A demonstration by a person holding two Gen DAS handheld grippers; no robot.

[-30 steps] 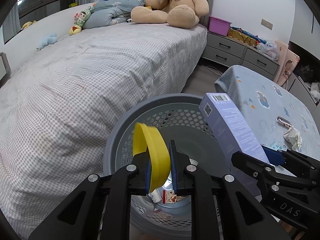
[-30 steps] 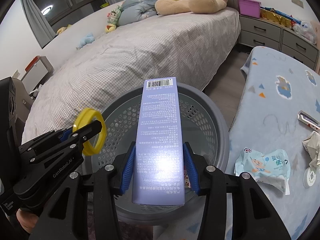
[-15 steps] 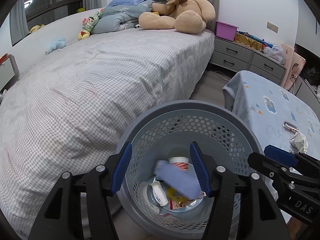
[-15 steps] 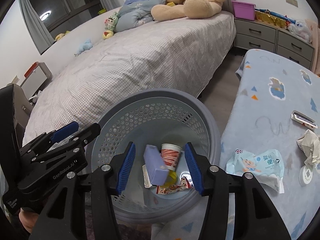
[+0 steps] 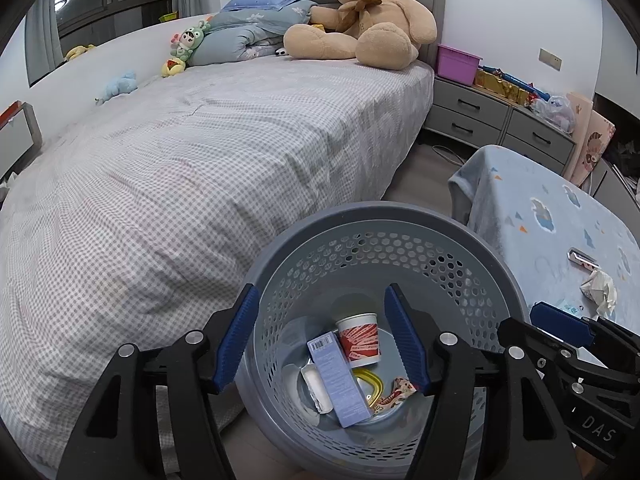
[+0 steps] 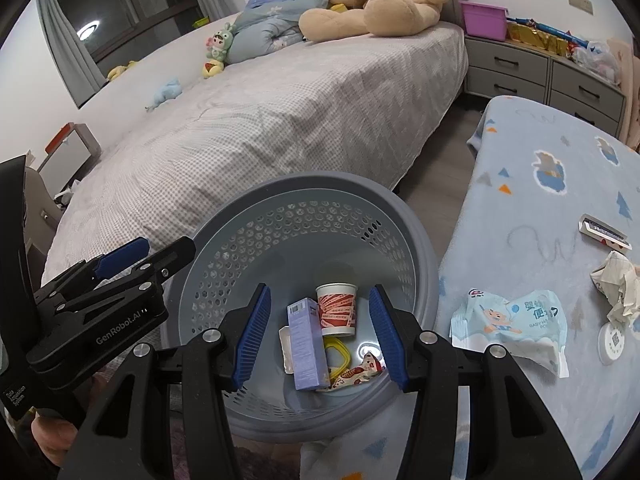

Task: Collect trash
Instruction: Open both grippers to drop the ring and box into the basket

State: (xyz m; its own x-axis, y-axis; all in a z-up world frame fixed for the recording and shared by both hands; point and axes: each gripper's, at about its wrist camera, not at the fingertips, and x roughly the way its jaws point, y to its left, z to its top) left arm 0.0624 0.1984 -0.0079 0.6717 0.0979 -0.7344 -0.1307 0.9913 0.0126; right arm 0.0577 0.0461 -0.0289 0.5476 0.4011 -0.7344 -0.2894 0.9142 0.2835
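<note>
Grey perforated basket [image 6: 400,216], already holding: lilac box [image 6: 306,350], paper cup [image 6: 337,314], yellow ring [image 6: 340,354], snack wrapper [image 6: 360,374]. Outstanding on blue-blanketed worktop [image 6: 532,208] – wipes packet [image 6: 516,326], crumpled tissue [image 6: 618,286]. Left claw [image 5: 320,340] opening, empty; right claw [image 6: 318,338] apart, empty

Right gripper [image 6: 318,336] over grey perforated basket [image 6: 248,224], blue pads apart, nothing between them. In basket bottom: lavender box [image 6: 306,346] lying flat, red-white paper cup [image 6: 337,314] right of it, yellow ring [image 6: 338,354], red snack wrapper [image 6: 358,374], white item [image 6: 286,344] partly under box. Left gripper [image 6: 136,254] at left over basket rim, jaws opening, empty. On blue blanket-covered table [image 6: 532,208] at right: wipes pack [image 6: 514,320], crumpled tissue [image 6: 618,284], small flat box [image 6: 604,234], round white tag [image 6: 612,342]. Bed [image 6: 260,120] far, teddy bear [image 6: 384,4] on it.
</note>
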